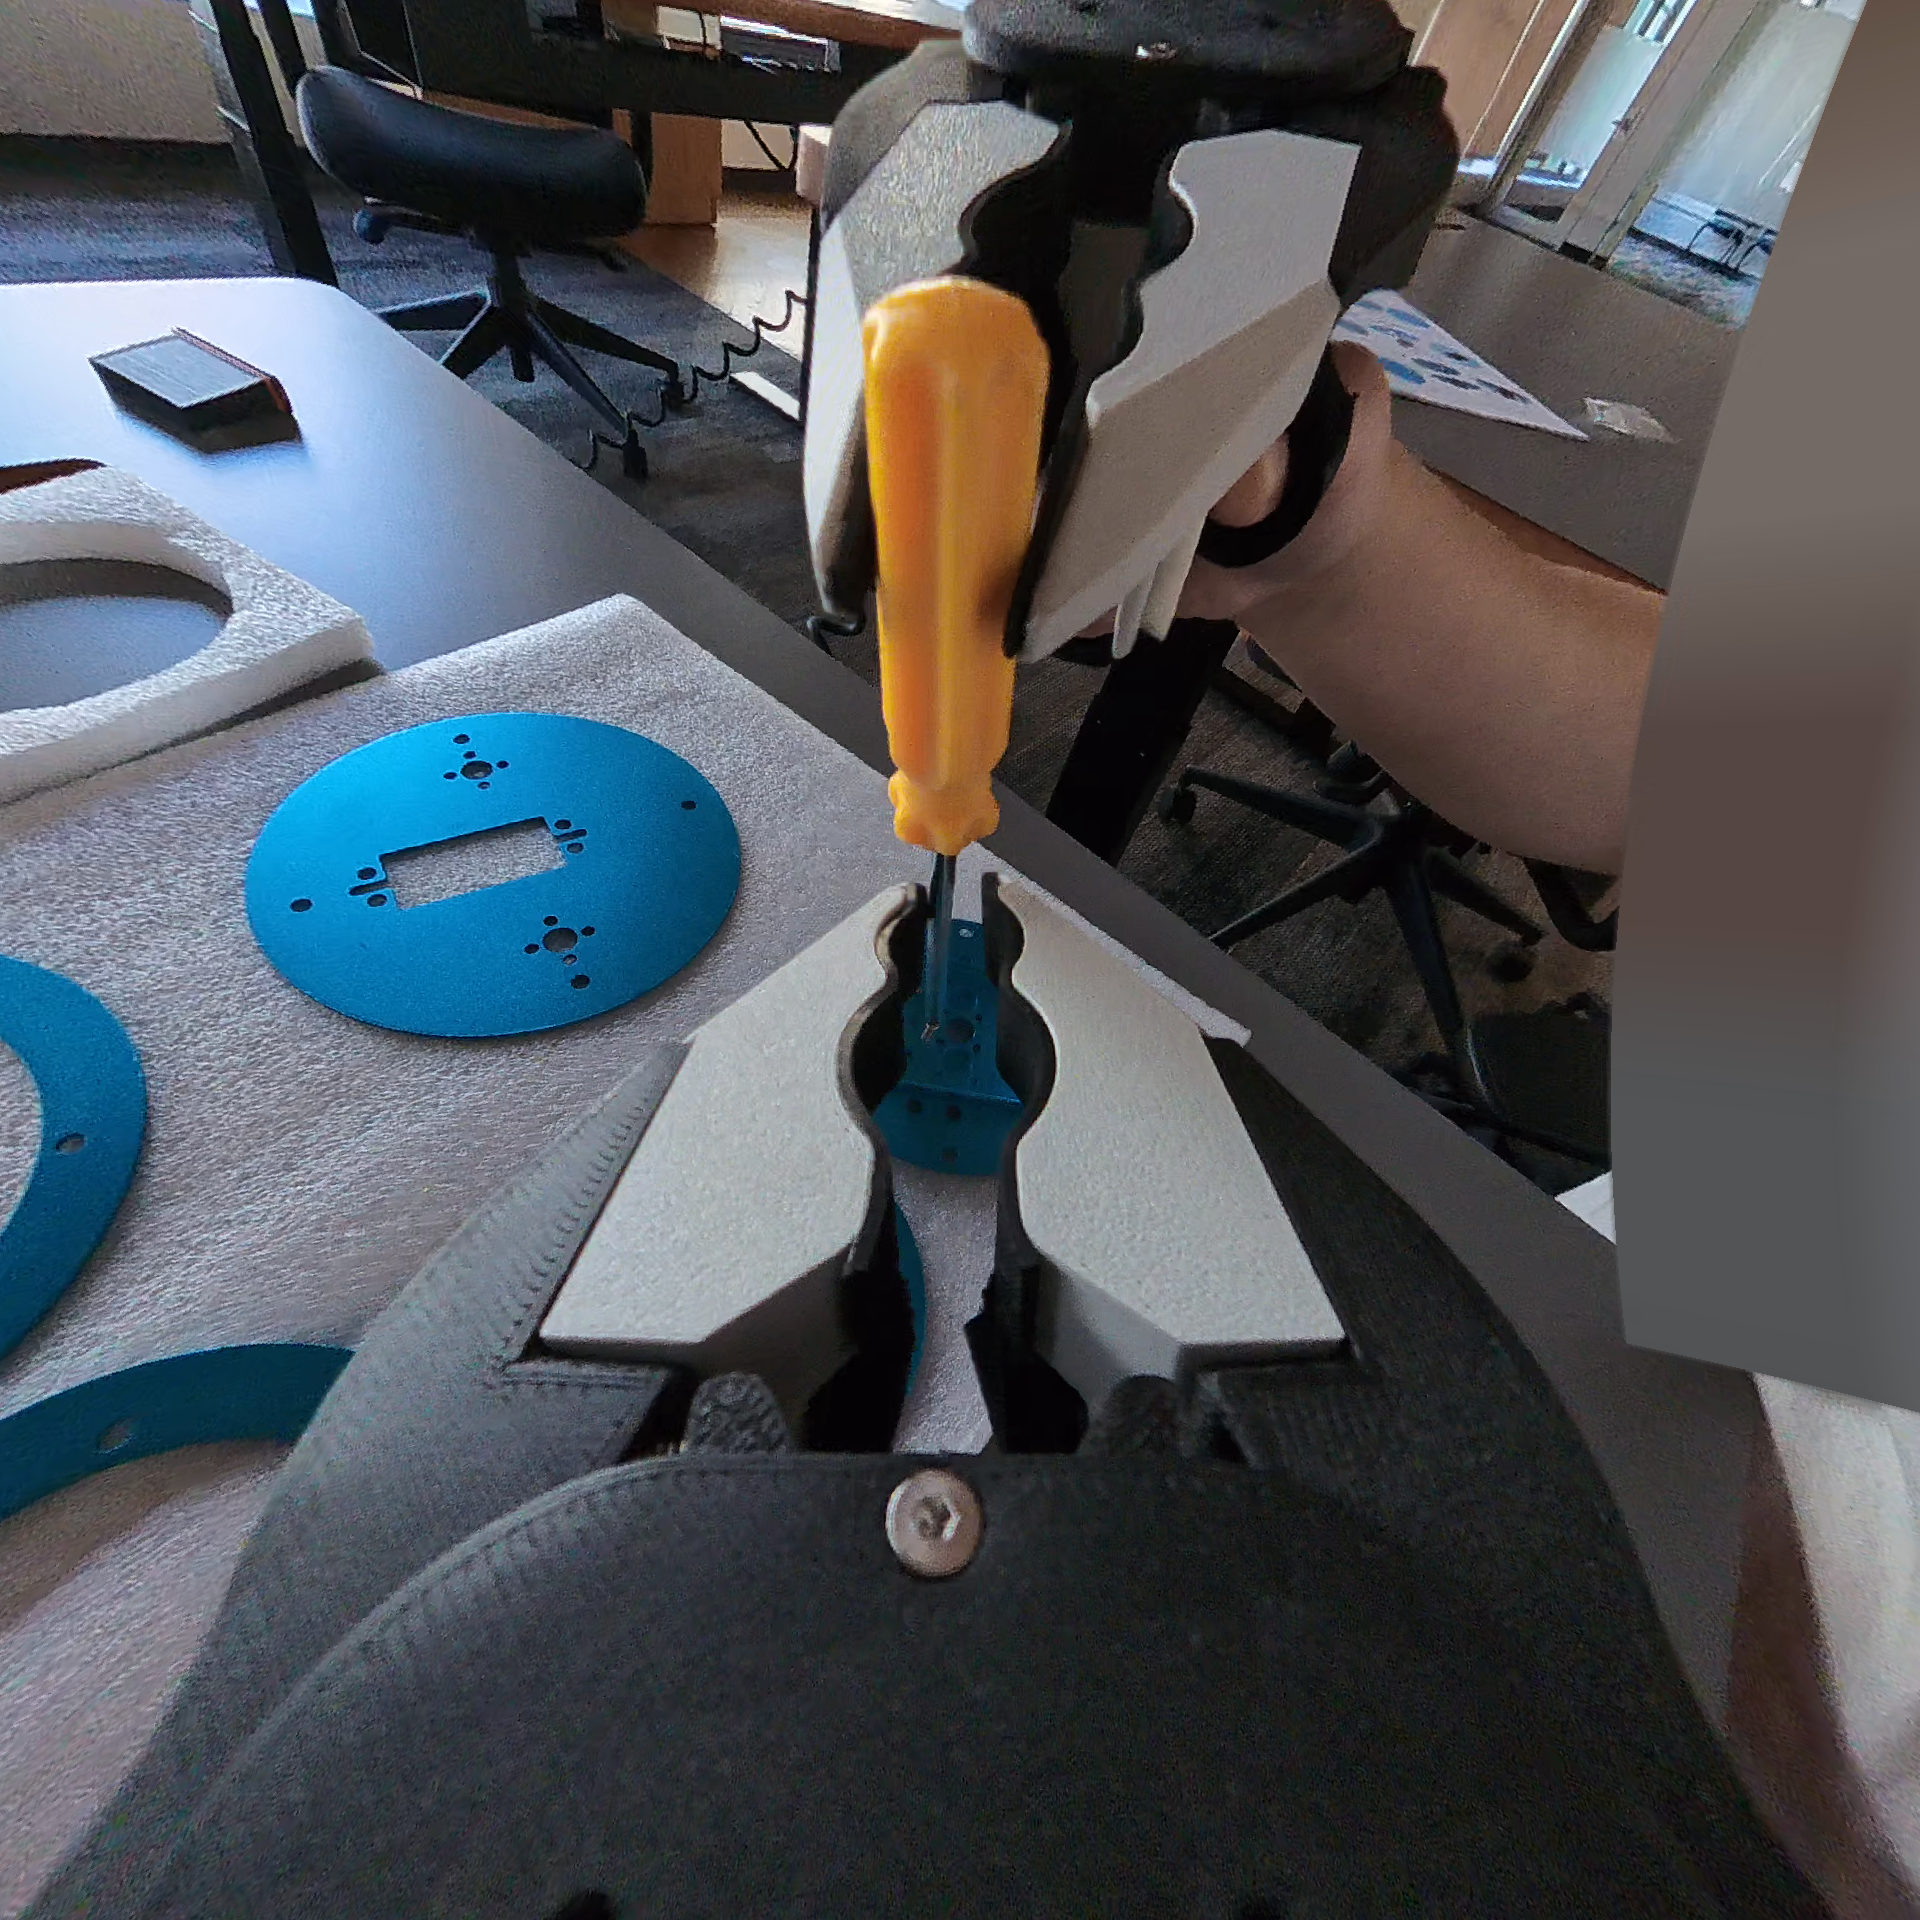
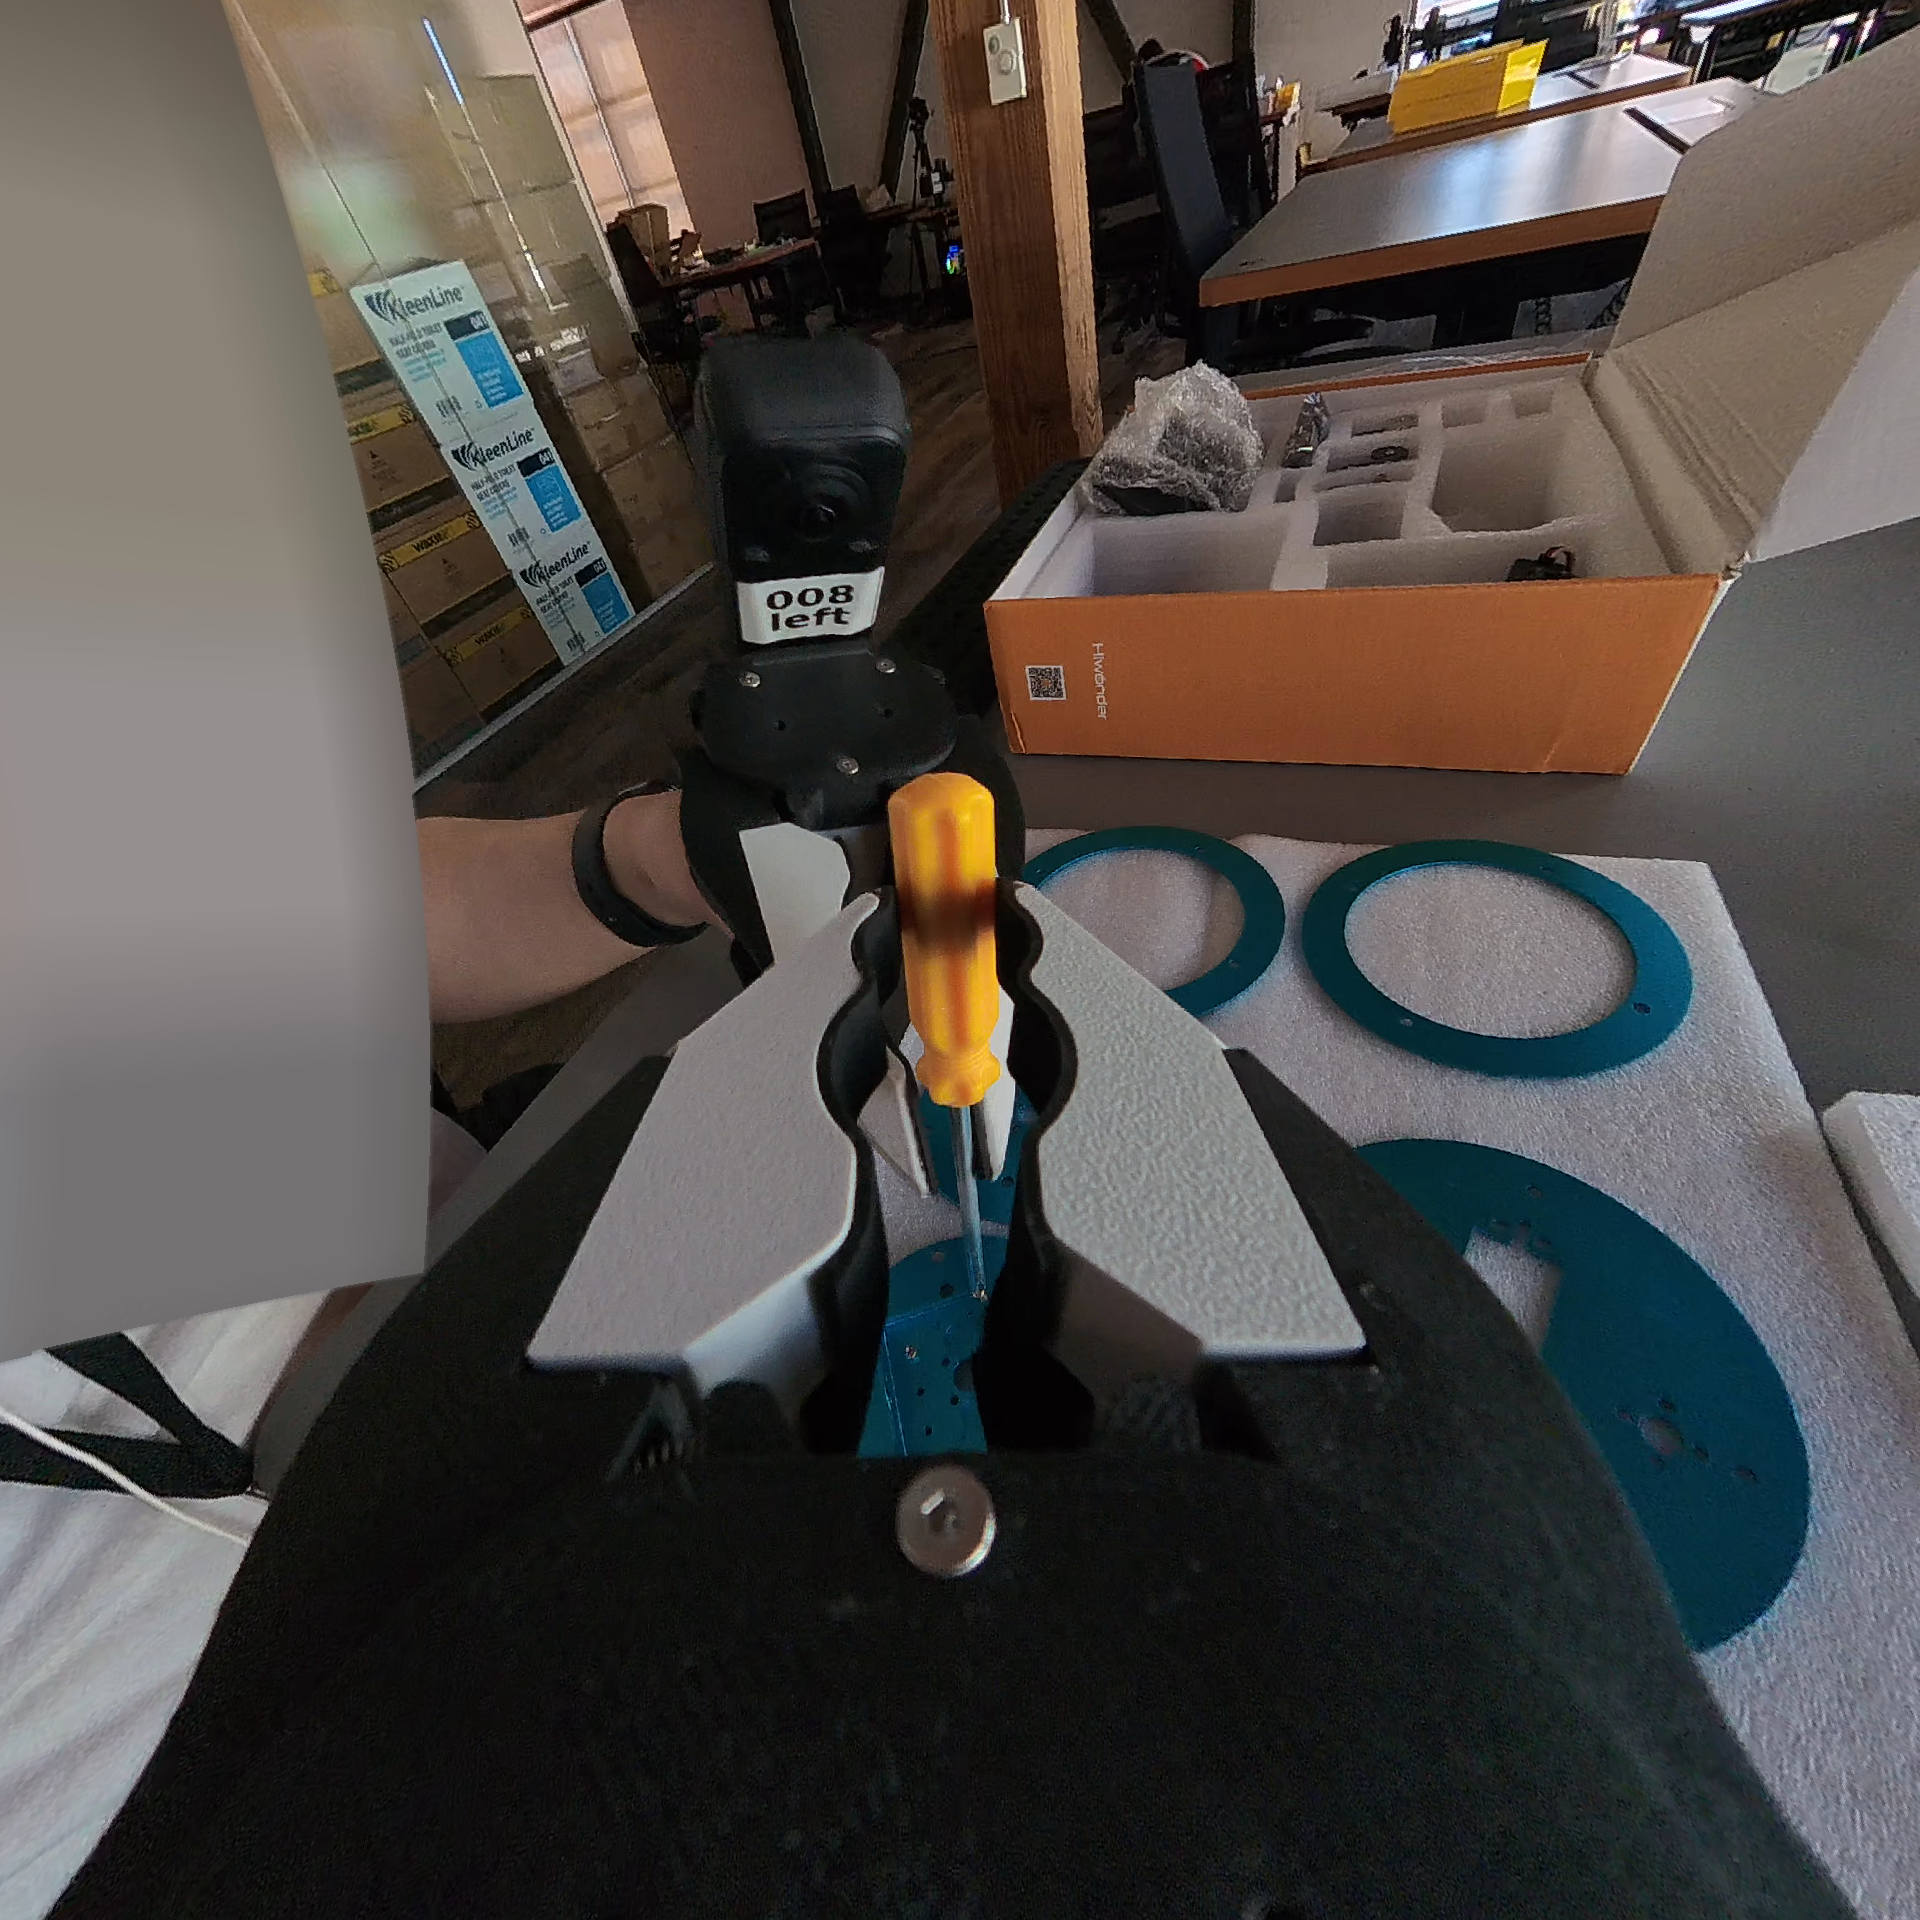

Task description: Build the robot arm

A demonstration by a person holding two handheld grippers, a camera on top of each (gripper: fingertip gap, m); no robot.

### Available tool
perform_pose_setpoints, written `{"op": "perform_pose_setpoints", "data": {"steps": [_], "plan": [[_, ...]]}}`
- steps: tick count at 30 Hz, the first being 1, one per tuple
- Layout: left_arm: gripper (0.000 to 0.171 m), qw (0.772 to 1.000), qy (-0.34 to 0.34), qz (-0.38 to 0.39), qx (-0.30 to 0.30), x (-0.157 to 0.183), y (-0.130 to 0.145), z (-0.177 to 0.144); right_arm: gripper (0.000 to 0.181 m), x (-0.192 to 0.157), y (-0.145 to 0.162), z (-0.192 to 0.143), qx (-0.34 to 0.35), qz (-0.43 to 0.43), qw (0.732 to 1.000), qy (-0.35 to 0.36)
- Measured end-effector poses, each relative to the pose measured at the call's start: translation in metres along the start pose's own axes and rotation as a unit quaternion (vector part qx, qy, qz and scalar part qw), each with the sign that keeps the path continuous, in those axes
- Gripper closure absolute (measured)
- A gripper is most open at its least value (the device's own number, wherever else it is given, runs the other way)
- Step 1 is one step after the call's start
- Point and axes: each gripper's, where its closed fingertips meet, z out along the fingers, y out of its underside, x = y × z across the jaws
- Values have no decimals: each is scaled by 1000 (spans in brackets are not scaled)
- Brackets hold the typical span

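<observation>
Bright, even daylight in both views — coming from windows [image 1: 1704,156] far behind, with soft shadows only. Straight edges bow toward the corners. The orange screwdriver handle [image 1: 951,540] smears with blur — distant office background sits soft.

Between your left gripper's fingers [image 1: 821,1122], the blue bracket [image 1: 951,1091] showed only in part; its flanks and base were hidden, and contact could not be confirmed. The screwdriver [image 1: 951,540] tip was too small to tell whether it sat in a hole. To the left of those fingers, two blue rings [image 1: 62,1143] were cut off by the picture's edge. Beyond your right gripper's fingers [image 2: 1174,1143], the blue disc [image 2: 1621,1382] was partly covered.
</observation>
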Motion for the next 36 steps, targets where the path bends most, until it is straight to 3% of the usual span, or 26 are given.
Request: {"op": "perform_pose_setpoints", "data": {"steps": [36], "plan": [[169,1000,2,-2,-15,-7,15,10,165,4,11,7,-12,9,1000,-10]]}}
